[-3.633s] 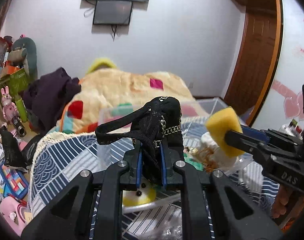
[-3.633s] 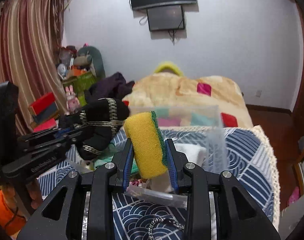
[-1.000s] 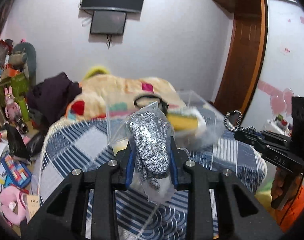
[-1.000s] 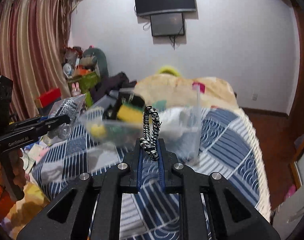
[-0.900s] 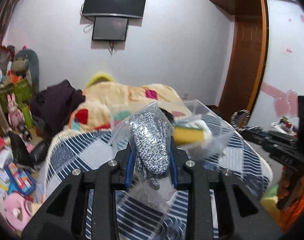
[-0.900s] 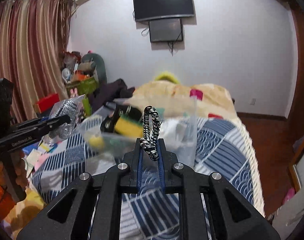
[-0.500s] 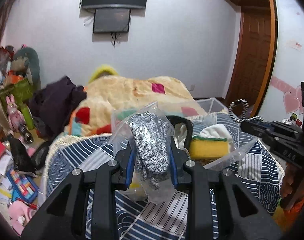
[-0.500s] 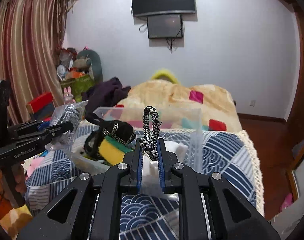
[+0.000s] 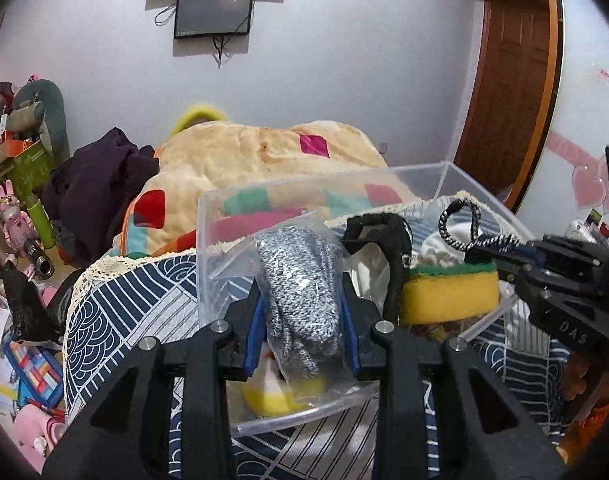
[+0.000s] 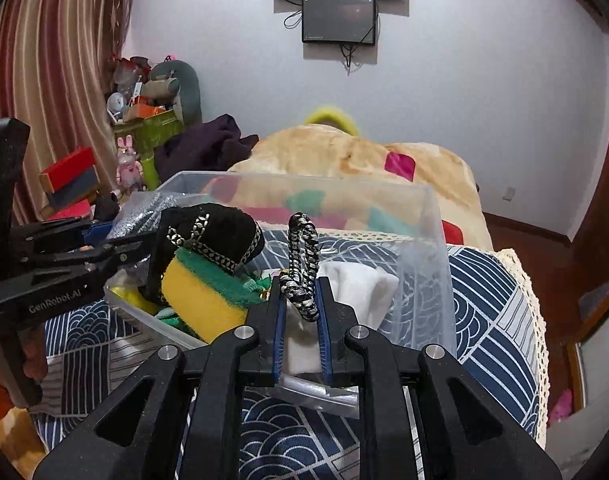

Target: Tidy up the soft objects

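Note:
My left gripper [image 9: 302, 316] is shut on a grey speckled glove in a clear plastic bag [image 9: 300, 280], held over the near left edge of a clear plastic bin [image 9: 208, 240]. My right gripper [image 10: 300, 312] is shut on a black-and-white braided cord loop [image 10: 302, 264], held over the bin's near side [image 10: 428, 264]. The cord also shows in the left wrist view [image 9: 460, 226]. In the bin lie a yellow-green sponge [image 9: 448, 296], a black trimmed hat [image 10: 212, 240] and a white cloth [image 10: 356, 284].
The bin stands on a bed with a blue patterned cover [image 10: 488, 320]. A cream blanket with coloured patches [image 9: 272, 152] and dark clothes [image 9: 100, 184] lie behind it. Toys and boxes [image 10: 144, 120] crowd the left side, a wooden door [image 9: 512, 92] is at right.
Earlier the left gripper held the black hat and the right the sponge; both now lie in the bin. In the last second both grippers came close over the bin with glove and cord.

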`<control>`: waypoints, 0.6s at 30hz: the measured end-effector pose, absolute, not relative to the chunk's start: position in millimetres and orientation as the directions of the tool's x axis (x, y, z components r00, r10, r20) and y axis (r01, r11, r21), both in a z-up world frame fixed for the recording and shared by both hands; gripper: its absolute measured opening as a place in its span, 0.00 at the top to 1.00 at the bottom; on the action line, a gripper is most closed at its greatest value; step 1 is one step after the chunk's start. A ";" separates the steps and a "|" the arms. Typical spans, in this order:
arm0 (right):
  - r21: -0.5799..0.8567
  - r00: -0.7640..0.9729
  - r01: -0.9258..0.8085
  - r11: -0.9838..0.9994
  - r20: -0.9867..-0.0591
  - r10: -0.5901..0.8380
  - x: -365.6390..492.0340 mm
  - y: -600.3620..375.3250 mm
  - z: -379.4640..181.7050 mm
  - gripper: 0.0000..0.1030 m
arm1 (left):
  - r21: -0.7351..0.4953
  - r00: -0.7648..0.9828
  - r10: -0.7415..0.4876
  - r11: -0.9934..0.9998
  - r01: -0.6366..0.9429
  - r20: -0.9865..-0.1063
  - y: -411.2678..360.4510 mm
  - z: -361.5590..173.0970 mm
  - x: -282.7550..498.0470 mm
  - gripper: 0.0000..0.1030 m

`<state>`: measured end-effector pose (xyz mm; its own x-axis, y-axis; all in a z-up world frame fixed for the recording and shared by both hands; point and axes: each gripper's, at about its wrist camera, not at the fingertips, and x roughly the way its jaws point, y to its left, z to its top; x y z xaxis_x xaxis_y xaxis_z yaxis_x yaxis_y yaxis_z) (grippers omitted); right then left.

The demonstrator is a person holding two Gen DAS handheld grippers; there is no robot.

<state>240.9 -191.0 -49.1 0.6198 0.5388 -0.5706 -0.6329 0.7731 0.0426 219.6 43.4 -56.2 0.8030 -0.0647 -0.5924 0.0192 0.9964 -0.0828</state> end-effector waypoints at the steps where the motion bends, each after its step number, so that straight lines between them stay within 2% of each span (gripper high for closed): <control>1: 0.040 0.619 -0.633 0.773 -0.573 0.537 240.4 -190.9 -48.6 0.83 | -0.077 0.800 -0.063 0.997 0.021 -0.596 42.0 -57.0 218.4 0.66; 4: 0.039 0.625 -0.624 0.780 -0.576 0.528 238.0 -194.2 -46.8 0.73 | -0.074 0.797 -0.066 0.997 0.027 -0.600 39.6 -57.5 211.2 0.57; 7: 0.053 0.636 -0.605 0.795 -0.569 0.521 235.1 -202.5 -43.1 0.54 | -0.072 0.807 -0.066 0.997 0.030 -0.586 36.7 -54.2 197.2 0.54; 10: 0.084 0.637 -0.605 0.792 -0.545 0.545 228.1 -215.7 -36.4 0.40 | -0.109 0.825 -0.097 0.993 0.043 -0.556 36.3 -46.5 180.1 0.42; 11: 0.091 0.641 -0.604 0.792 -0.534 0.551 224.3 -218.7 -32.8 0.38 | -0.118 0.830 -0.105 0.992 0.047 -0.547 36.3 -43.1 175.9 0.42; 15: 0.091 0.665 -0.602 0.793 -0.492 0.561 208.7 -229.7 -16.9 0.36 | -0.107 0.861 -0.107 0.992 0.061 -0.497 28.4 -22.3 151.8 0.40; 18: 0.096 0.679 -0.608 0.788 -0.452 0.578 194.7 -238.6 -2.7 0.32 | -0.115 0.893 -0.117 0.991 0.073 -0.434 21.7 -2.2 129.4 0.33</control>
<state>194.7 -238.6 -2.7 0.6793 0.5782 -0.4519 -0.6076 0.7885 0.0956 129.4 21.7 -2.2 0.8933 -0.1166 -0.4340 0.0734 0.9906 -0.1151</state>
